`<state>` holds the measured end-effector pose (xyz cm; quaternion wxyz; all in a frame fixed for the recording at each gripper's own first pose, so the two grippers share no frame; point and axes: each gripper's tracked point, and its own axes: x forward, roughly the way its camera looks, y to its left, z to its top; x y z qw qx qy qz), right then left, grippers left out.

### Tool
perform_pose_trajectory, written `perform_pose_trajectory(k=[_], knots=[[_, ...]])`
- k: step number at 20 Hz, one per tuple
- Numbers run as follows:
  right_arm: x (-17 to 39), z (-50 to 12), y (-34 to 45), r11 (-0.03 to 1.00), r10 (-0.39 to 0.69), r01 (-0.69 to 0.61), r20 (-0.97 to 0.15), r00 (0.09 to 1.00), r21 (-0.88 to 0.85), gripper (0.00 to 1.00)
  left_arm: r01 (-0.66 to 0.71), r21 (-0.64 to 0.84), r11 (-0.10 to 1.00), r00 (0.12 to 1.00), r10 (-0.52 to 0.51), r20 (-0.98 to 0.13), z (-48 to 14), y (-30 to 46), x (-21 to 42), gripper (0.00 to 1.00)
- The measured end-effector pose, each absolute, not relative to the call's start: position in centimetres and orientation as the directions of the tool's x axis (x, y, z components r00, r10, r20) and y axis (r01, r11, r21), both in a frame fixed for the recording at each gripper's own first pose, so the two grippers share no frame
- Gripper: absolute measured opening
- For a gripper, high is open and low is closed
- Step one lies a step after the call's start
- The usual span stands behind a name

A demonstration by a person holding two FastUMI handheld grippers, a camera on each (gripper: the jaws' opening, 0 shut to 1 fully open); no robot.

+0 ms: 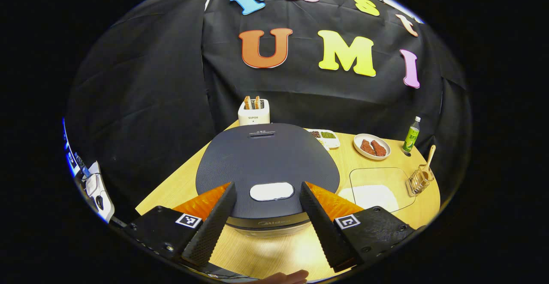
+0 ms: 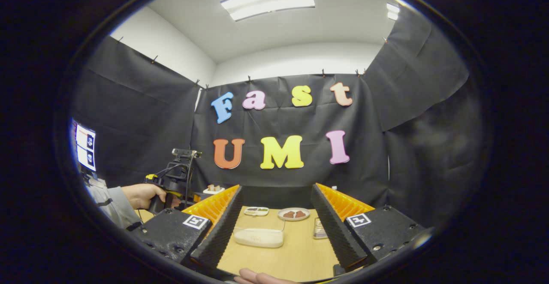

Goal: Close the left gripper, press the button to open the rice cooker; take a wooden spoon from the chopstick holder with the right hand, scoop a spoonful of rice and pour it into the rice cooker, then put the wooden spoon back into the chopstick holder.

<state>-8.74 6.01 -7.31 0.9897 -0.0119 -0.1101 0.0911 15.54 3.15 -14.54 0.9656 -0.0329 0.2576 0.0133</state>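
Fingers of the left gripper [image 1: 268, 219] stand wide apart, gripping nothing, framing the front edge of the rice cooker [image 1: 268, 166] in the left gripper view. Far to the left, past the desk [image 1: 180, 185] edge, some white equipment with cables [image 1: 96, 189] sits against the black cloth. The cooker has its dark lid down, with a white oval button [image 1: 272, 191] lying between the two fingers and just beyond their tips. Behind the cooker stands a white toaster [image 1: 254, 112] with two slices poking up. To the right of the lid sit a small tray of green and brown bits [image 1: 327, 137], then a white plate with two reddish-brown pieces [image 1: 372, 146], and a green bottle [image 1: 411, 134] near the back corner. In front of those lies a clear container of rice [image 1: 374, 191], and just beside it on the right the wire chopstick holder [image 1: 420, 179] carries the wooden spoon [image 1: 429, 155], its handle leaning up (bowl end down in the holder).

In the right gripper view, a hand [image 2: 143, 195] at the left holds the other gripper's handle above the desk. The right gripper [image 2: 276, 228] also has its fingers spread, empty, raised over the desk, with the rice container [image 2: 259, 237] low between them, and the small tray [image 2: 256, 211] and plate [image 2: 293, 214] farther back.
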Motion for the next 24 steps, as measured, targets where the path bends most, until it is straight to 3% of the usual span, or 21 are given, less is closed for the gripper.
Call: perform_pose_trajectory(k=[3, 10, 18, 24], knots=[[-9.7, -7.7, 7.6, 0.971, 0.237, -0.232, 0.175, 0.956, -0.049, 1.00, -0.043, -0.067, 0.997, 0.865, 0.003, -0.501, -14.6, 3.0, 14.8, 0.98], [-9.9, -7.4, 7.6, 0.976, 0.213, -0.206, 0.135, 0.968, -0.067, 1.00, -0.061, -0.071, 0.996, 0.878, 0.020, -0.479, -15.6, 3.0, 14.3, 0.99], [-9.1, -6.7, 8.7, 0.974, 0.205, -0.188, 0.144, 0.968, -0.123, 1.00, -0.066, -0.039, 0.997, 0.928, 0.047, -0.371, -15.1, 2.8, 13.6, 0.98], [-7.6, -6.5, 7.0, 0.988, 0.138, -0.126, 0.147, 0.979, -0.092, 1.00, 0.004, -0.077, 0.997, 0.965, -0.025, -0.262, -10.1, 0.4, 9.4, 0.96]])
